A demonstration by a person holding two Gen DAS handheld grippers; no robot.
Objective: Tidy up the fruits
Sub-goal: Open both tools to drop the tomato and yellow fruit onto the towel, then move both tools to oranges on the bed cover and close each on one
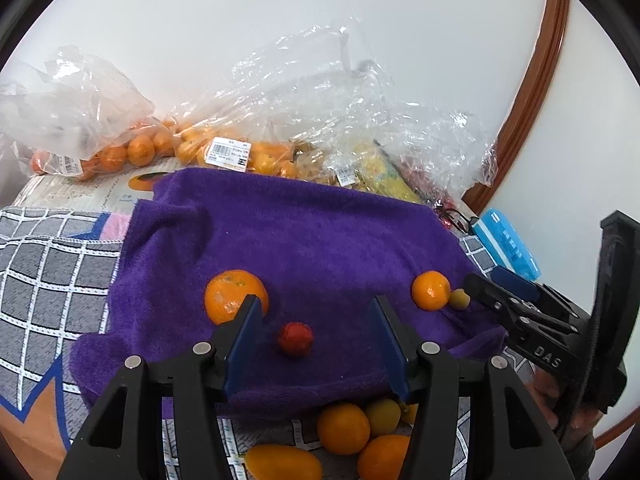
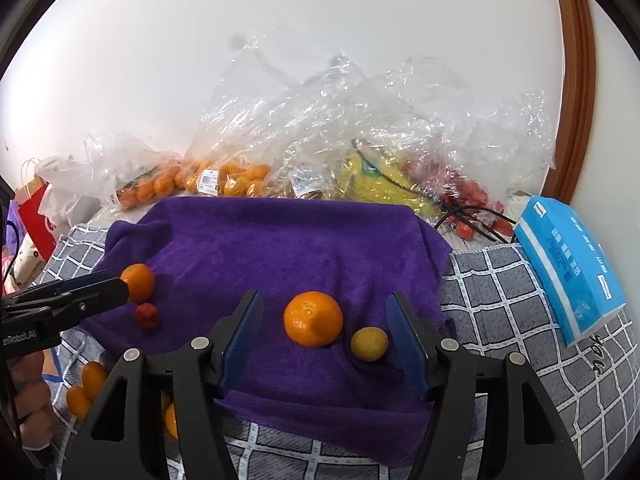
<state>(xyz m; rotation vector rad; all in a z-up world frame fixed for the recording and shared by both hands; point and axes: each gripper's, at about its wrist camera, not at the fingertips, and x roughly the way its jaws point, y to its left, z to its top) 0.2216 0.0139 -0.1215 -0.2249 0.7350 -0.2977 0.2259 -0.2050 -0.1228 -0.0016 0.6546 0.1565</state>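
A purple towel (image 1: 320,232) (image 2: 280,240) holds a few fruits. In the left wrist view my left gripper (image 1: 315,304) stands open just above the towel. A small red fruit (image 1: 295,338) lies loose between its blue pads, and a tangerine (image 1: 236,296) sits just outside the left finger. In the right wrist view my right gripper (image 2: 324,296) is open over a second tangerine (image 2: 313,318) and a small yellow fruit (image 2: 369,343); neither is touched. Each gripper shows side-on in the other's view: the right gripper (image 1: 482,280) and the left gripper (image 2: 114,284).
Clear plastic bags of tangerines (image 1: 140,148) (image 2: 236,178), yellow fruit (image 2: 372,184) and red fruit (image 2: 472,200) line the back wall. A blue tissue pack (image 2: 568,264) lies right. Several loose orange and yellow fruits (image 1: 344,428) (image 2: 86,388) rest on the checked cloth (image 2: 520,320) before the towel.
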